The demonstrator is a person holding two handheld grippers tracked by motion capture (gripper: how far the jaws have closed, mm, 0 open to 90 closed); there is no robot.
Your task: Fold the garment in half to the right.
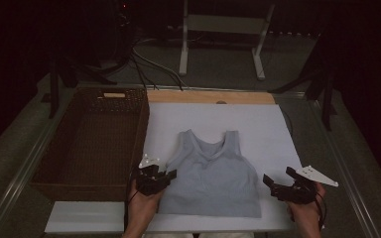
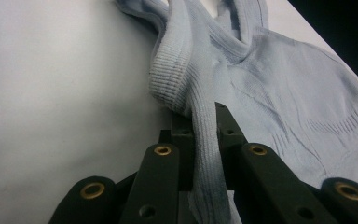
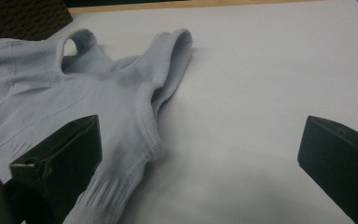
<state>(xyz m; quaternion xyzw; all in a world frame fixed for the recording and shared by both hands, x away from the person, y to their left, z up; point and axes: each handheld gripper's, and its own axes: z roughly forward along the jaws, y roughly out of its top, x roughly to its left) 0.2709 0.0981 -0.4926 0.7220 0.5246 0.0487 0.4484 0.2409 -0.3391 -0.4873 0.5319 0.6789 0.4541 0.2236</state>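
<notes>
- The light blue tank top lies flat on the white board, a little toward 6 o'clock from its middle, with the wicker basket at its 9 o'clock — nothing lies in the basket as far as the high view shows.
- The left gripper is clenched on the top's side edge below the armhole; in the left gripper view a ribbed fold of the fabric runs up between the closed jaws.
- The right gripper stands released — jaws wide apart — just beside the opposite side edge at the top's 3 o'clock, gripping nothing.
- My read: one side is gripped, the other not yet; lifting, folding or moving the garment all seem left to do.
- The top's long axis runs 12 to 6 o'clock: straps point to 12, away from the person, and the hem faces 6.
</notes>
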